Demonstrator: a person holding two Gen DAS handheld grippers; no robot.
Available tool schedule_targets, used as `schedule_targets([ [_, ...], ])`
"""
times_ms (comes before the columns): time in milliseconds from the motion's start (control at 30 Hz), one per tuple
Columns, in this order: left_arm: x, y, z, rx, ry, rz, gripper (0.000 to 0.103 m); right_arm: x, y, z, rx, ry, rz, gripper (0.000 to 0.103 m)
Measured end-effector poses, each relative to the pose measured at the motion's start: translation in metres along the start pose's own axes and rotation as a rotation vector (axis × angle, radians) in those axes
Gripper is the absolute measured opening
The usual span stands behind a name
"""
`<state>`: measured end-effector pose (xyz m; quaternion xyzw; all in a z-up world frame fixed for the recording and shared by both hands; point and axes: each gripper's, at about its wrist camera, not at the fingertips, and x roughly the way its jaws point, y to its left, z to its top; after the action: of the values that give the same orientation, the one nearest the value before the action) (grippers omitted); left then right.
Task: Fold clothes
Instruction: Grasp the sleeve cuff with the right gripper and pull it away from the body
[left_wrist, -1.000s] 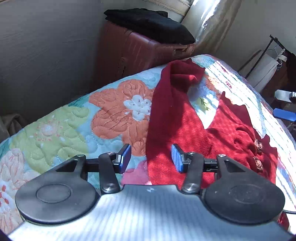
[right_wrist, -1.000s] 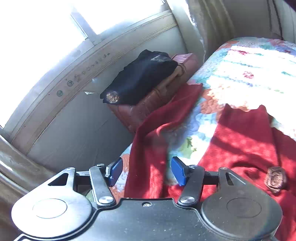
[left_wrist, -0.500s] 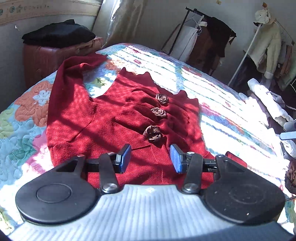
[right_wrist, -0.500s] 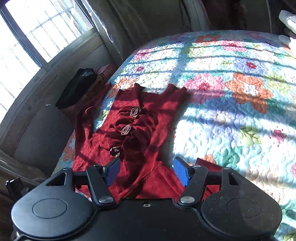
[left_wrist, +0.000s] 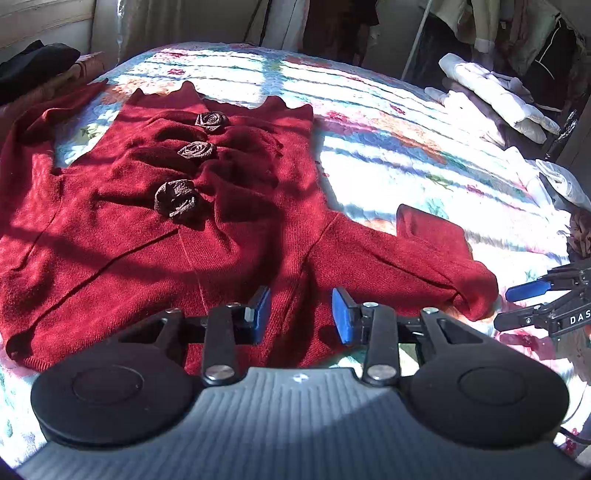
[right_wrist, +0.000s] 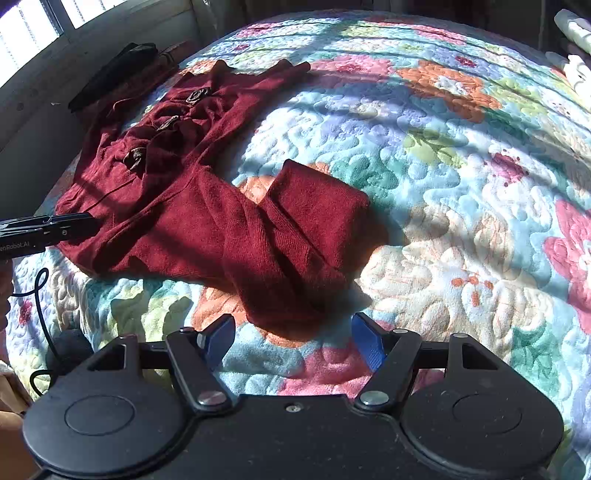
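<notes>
A dark red knit sweater (left_wrist: 147, 229) with three brown fabric roses (left_wrist: 177, 197) lies spread on the floral quilt (left_wrist: 388, 140). One sleeve (right_wrist: 288, 229) is bent back on itself at the near right. My left gripper (left_wrist: 300, 314) is open and empty, just above the sweater's near hem by the sleeve seam. My right gripper (right_wrist: 291, 341) is open and empty, over the quilt just short of the sleeve's bend. The right gripper also shows at the right edge of the left wrist view (left_wrist: 532, 299); the left gripper shows at the left edge of the right wrist view (right_wrist: 48, 230).
A brown suitcase (left_wrist: 74, 74) with black clothing (right_wrist: 110, 74) on it stands by the wall beyond the bed. White bundles (left_wrist: 495, 99) and hanging clothes are at the far right. A black cable (right_wrist: 40, 295) hangs off the bed's left edge.
Both grippers have pulled back and swung right, from close on the far sleeve by the suitcase to the sweater's near side. Both stay open and empty.
</notes>
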<state>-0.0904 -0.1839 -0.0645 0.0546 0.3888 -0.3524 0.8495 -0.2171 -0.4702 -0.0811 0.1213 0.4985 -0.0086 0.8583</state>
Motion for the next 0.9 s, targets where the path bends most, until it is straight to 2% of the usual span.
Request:
schedule_targets([
  [67, 0.003, -0.002, 0.002, 0.022, -0.019, 0.009, 0.033, 0.009, 0.002, -0.003, -0.044, -0.037, -0.058, 0.068],
  [133, 0.002, -0.004, 0.009, 0.050, -0.056, 0.013, 0.033, 0.009, 0.001, 0.001, -0.072, -0.124, -0.083, 0.052],
  [167, 0.002, -0.004, 0.013, 0.064, -0.073, 0.010, 0.033, 0.007, 0.000, 0.007, -0.065, -0.157, -0.074, 0.023],
  [200, 0.002, -0.004, 0.017, 0.072, -0.084, 0.001, 0.034, 0.005, -0.002, 0.014, -0.053, -0.185, -0.067, 0.007],
  [267, 0.007, 0.002, 0.032, 0.034, -0.066, -0.077, 0.043, 0.003, -0.005, 0.031, -0.032, -0.248, -0.057, 0.007],
  [333, 0.016, 0.013, 0.046, -0.055, -0.043, -0.168, 0.043, 0.003, -0.005, 0.051, -0.018, -0.306, -0.056, 0.006],
  [400, 0.025, 0.012, 0.055, -0.083, -0.040, -0.228, 0.043, 0.006, -0.003, 0.074, 0.005, -0.336, -0.048, 0.006],
  [500, 0.036, -0.008, 0.055, -0.027, -0.048, -0.261, 0.043, 0.009, 0.009, 0.103, 0.025, -0.374, 0.023, 0.006],
  [600, 0.040, -0.028, 0.047, 0.027, -0.063, -0.311, 0.043, 0.013, 0.025, 0.117, 0.030, -0.367, 0.113, 0.006],
  [700, 0.047, -0.049, 0.040, 0.082, -0.056, -0.336, 0.054, 0.019, 0.040, 0.121, 0.019, -0.340, 0.180, 0.006],
  [767, 0.055, -0.057, 0.040, 0.079, -0.039, -0.317, 0.055, 0.024, 0.046, 0.119, 0.021, -0.307, 0.234, 0.006],
  [800, 0.061, -0.056, 0.041, 0.040, -0.036, -0.317, 0.053, 0.026, 0.049, 0.116, 0.026, -0.287, 0.263, 0.006],
  [833, 0.065, -0.053, 0.042, -0.009, -0.037, -0.321, 0.038, 0.028, 0.050, 0.114, 0.029, -0.269, 0.288, 0.006],
  [867, 0.070, -0.047, 0.044, -0.058, -0.031, -0.323, 0.011, 0.030, 0.052, 0.111, 0.033, -0.250, 0.313, 0.006],
  [900, 0.074, -0.040, 0.045, -0.105, -0.022, -0.322, 0.007, 0.030, 0.053, 0.109, 0.035, -0.244, 0.321, 0.006],
])
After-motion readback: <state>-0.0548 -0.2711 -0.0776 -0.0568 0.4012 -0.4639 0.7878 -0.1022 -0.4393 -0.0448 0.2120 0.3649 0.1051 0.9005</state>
